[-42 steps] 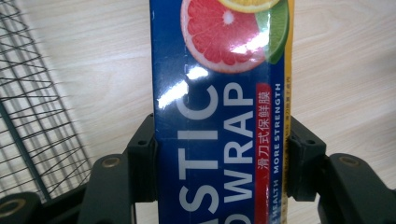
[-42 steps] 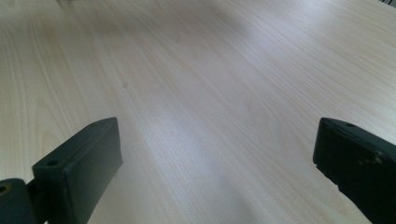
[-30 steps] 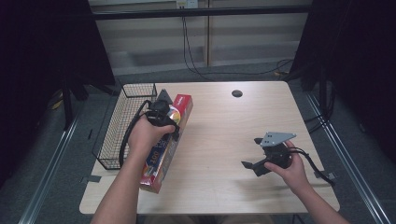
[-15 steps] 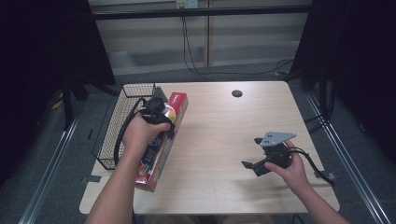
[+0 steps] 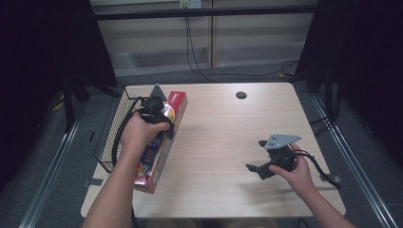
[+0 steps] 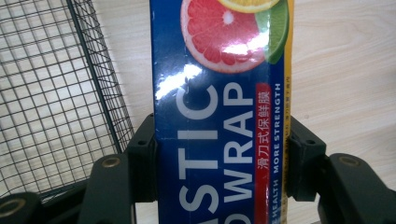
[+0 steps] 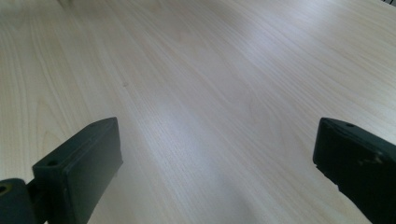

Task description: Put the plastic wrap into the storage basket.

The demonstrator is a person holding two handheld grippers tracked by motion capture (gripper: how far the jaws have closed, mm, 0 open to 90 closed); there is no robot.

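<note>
room: dark curtains at 9 and 3 o'clock, pale wall panel and dangling cables at 12, grey floor all round.
table (image 5: 228, 137): light wood, rounded corners, and there's a small dark round hole (image 5: 241, 95) up near its 12 o'clock edge.
basket (image 5: 122, 124): black wire mesh, sitting at the table's 9 o'clock edge; in the left gripper view its mesh (image 6: 51, 88) runs up the 9 o'clock side, just beside the box.
box (image 5: 161, 135): long plastic-wrap carton, blue and red, lying lengthwise from 12 toward 6 o'clock along the table's 9 o'clock side, its near end poking past the table's front edge; up close the box (image 6: 219, 116) shows a grapefruit slice, a lime wedge and white lettering.
left gripper (image 5: 154, 111): and it's got it, jaws clamped on the box's two long sides, roughly at the far half of the carton; in the left gripper view the left gripper (image 6: 219, 165) has both black jaws pressed flat against the cardboard.
left hand (image 5: 138, 135): wrapped round the gripper's body, forearm coming in from 6 o'clock.
right gripper (image 5: 263, 156): over at 4 o'clock on the table, grey three-cornered plate on top, pointing toward 9 o'clock, well apart from the box; jaws spread wide, nothing between them.
right gripper, own view (image 7: 219, 163): two black jaws far apart, bare wood grain between.
right hand (image 5: 297, 171): gripping the handle, cable trailing off toward 3 o'clock.
</note>
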